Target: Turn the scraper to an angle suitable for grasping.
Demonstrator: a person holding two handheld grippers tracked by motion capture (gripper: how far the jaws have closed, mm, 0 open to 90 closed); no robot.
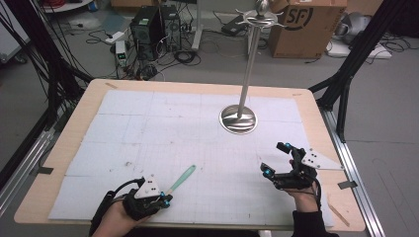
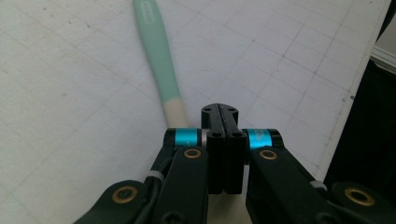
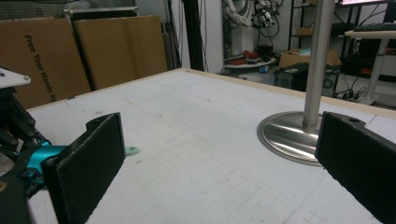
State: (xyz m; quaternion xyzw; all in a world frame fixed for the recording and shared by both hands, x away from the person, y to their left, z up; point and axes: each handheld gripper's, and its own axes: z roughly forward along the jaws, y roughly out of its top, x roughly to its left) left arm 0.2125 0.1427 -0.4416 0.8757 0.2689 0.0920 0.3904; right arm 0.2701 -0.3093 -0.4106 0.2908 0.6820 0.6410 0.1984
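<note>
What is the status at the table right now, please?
Left tongs shut, empty, beside mint-green utensil. Right tongs open, empty. Steel stand far off; nothing in the way.

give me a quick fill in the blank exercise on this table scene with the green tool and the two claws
1. The left claw has its jaws ____.
2. The right claw has its jaws ____.
3. The utensil near the left claw has a handle coloured pale ____.
4. The metal stand rises from a ____ base.

Missing words: shut; open; green; round
</note>
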